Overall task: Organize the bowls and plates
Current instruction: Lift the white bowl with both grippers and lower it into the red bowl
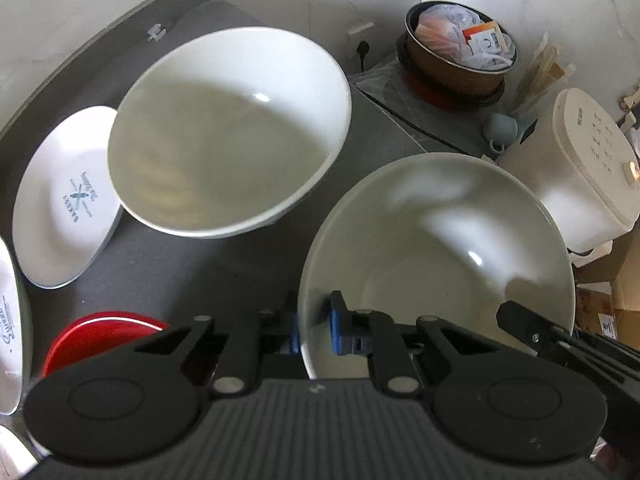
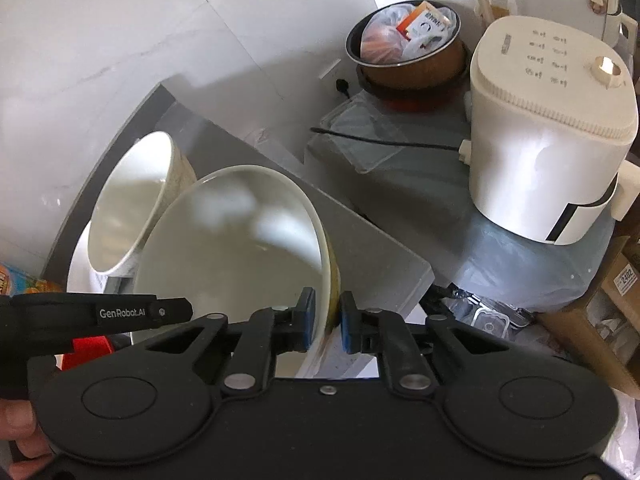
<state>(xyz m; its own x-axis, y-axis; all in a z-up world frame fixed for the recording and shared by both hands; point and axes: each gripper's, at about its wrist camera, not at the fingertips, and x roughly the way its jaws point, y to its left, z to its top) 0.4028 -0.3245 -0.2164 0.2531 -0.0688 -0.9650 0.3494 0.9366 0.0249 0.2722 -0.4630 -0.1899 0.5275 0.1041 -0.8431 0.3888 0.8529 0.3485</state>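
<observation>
Two pairs of tongs clamp one glossy white ceramic bowl [image 1: 436, 264] at the grey countertop's [image 1: 168, 256] right edge: left gripper [image 1: 314, 326] pinching its left rim, right gripper [image 2: 326, 322] its right rim, opposite.

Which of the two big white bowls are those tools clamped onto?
The nearer bowl: both the left tool and right tool pinch its rim. The farther bowl, beside the printed plate, is untouched.
</observation>
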